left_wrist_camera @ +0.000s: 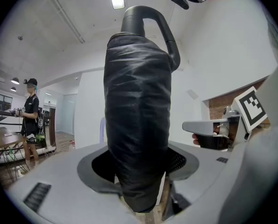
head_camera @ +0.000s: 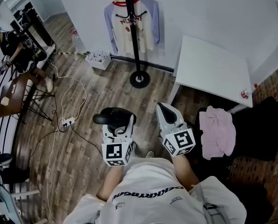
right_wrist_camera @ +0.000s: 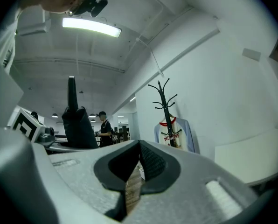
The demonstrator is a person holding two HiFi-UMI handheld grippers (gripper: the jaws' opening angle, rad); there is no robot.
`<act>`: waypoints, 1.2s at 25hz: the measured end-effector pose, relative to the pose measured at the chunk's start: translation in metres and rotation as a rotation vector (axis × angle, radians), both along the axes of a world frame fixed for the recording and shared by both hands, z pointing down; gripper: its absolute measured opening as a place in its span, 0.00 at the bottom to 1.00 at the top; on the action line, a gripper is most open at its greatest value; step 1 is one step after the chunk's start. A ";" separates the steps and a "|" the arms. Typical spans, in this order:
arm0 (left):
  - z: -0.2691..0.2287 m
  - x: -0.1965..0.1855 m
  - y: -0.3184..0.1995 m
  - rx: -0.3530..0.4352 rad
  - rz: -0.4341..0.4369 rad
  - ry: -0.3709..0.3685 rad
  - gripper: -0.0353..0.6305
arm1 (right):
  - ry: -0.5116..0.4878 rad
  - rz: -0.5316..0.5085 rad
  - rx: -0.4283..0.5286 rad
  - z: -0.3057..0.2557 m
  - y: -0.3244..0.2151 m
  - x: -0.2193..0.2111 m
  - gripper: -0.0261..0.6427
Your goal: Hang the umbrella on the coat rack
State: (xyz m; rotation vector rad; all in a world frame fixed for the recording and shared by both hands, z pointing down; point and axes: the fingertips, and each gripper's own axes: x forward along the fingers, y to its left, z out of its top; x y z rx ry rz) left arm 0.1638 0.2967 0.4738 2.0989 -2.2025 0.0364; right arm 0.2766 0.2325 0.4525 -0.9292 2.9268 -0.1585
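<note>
Conceivably, the umbrella [left_wrist_camera: 136, 111], gripped low by the left gripper's [head_camera: 121, 128] jaws, could be levered loose above them; the right gripper [right_wrist_camera: 138, 167] is closed on nothing.

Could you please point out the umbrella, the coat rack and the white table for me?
umbrella [left_wrist_camera: 136, 115]: left gripper view, on its folded black canopy.
coat rack [head_camera: 133, 31]: head view, on its black pole.
white table [head_camera: 213, 69]: head view, on its bare top.
</note>
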 end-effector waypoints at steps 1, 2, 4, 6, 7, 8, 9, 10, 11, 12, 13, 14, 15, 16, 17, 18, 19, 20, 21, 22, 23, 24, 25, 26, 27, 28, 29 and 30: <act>0.002 0.001 -0.002 -0.003 0.001 0.000 0.44 | 0.003 -0.003 -0.004 0.003 -0.001 -0.001 0.03; 0.004 0.001 -0.005 -0.005 0.003 0.000 0.44 | 0.007 -0.009 -0.006 0.005 -0.001 -0.002 0.03; 0.006 0.002 -0.009 -0.009 0.012 -0.002 0.44 | 0.013 -0.019 -0.006 0.008 -0.001 -0.007 0.03; 0.007 0.003 -0.017 -0.007 0.025 -0.003 0.44 | 0.011 -0.020 -0.001 0.007 -0.006 -0.011 0.03; 0.007 0.003 -0.023 -0.004 0.029 -0.003 0.44 | 0.011 -0.019 0.003 0.007 -0.010 -0.013 0.03; 0.007 0.001 -0.028 0.000 0.031 -0.003 0.44 | 0.012 -0.019 0.007 0.006 -0.014 -0.016 0.03; 0.007 -0.001 -0.033 0.005 0.031 -0.002 0.44 | 0.013 -0.020 0.012 0.006 -0.018 -0.019 0.03; 0.007 -0.003 -0.037 0.008 0.032 -0.002 0.44 | 0.015 -0.021 0.016 0.006 -0.022 -0.021 0.03; 0.007 -0.006 -0.042 0.011 0.034 -0.002 0.44 | 0.017 -0.021 0.020 0.005 -0.026 -0.024 0.03; 0.006 -0.008 -0.048 0.012 0.036 -0.002 0.44 | 0.019 -0.019 0.022 0.005 -0.031 -0.027 0.03; 0.005 -0.013 -0.055 0.014 0.037 -0.002 0.44 | 0.022 -0.016 0.024 0.004 -0.037 -0.031 0.03; 0.005 -0.018 -0.062 0.015 0.038 -0.002 0.44 | 0.025 -0.014 0.024 0.004 -0.044 -0.036 0.03; 0.005 -0.025 -0.070 0.017 0.041 -0.001 0.44 | 0.027 -0.012 0.024 0.004 -0.051 -0.043 0.03; 0.006 -0.033 -0.078 0.020 0.044 0.002 0.44 | 0.029 -0.009 0.024 0.005 -0.060 -0.050 0.03; 0.006 -0.041 -0.087 0.022 0.047 0.004 0.44 | 0.029 -0.006 0.024 0.005 -0.069 -0.058 0.03; 0.005 -0.050 -0.097 0.024 0.050 0.006 0.44 | 0.029 -0.002 0.024 0.004 -0.078 -0.066 0.03; 0.004 -0.059 -0.108 0.026 0.052 0.008 0.44 | 0.028 0.001 0.027 0.003 -0.088 -0.075 0.03; 0.004 -0.068 -0.119 0.027 0.056 0.010 0.44 | 0.028 0.004 0.030 0.002 -0.098 -0.084 0.03; 0.003 -0.078 -0.129 0.027 0.061 0.010 0.44 | 0.027 0.008 0.033 0.001 -0.108 -0.094 0.03; 0.003 -0.088 -0.141 0.026 0.069 0.009 0.44 | 0.027 0.013 0.033 0.001 -0.119 -0.104 0.03; 0.003 -0.098 -0.154 0.025 0.077 0.008 0.44 | 0.028 0.018 0.033 0.001 -0.131 -0.115 0.03; 0.003 -0.109 -0.166 0.023 0.085 0.009 0.44 | 0.029 0.023 0.031 0.001 -0.143 -0.126 0.03; 0.003 -0.121 -0.179 0.021 0.092 0.011 0.44 | 0.031 0.028 0.030 0.001 -0.154 -0.138 0.03; 0.002 -0.132 -0.191 0.018 0.099 0.014 0.44 | 0.034 0.033 0.030 -0.001 -0.165 -0.149 0.03; 0.000 -0.144 -0.203 0.017 0.107 0.017 0.44 | 0.036 0.039 0.029 -0.003 -0.176 -0.160 0.03; -0.003 -0.155 -0.215 0.015 0.117 0.019 0.44 | 0.037 0.049 0.028 -0.006 -0.187 -0.170 0.03; -0.006 -0.166 -0.229 0.013 0.127 0.019 0.44 | 0.038 0.060 0.028 -0.010 -0.199 -0.180 0.03; -0.009 -0.177 -0.242 0.010 0.138 0.017 0.44 | 0.039 0.072 0.028 -0.014 -0.211 -0.190 0.03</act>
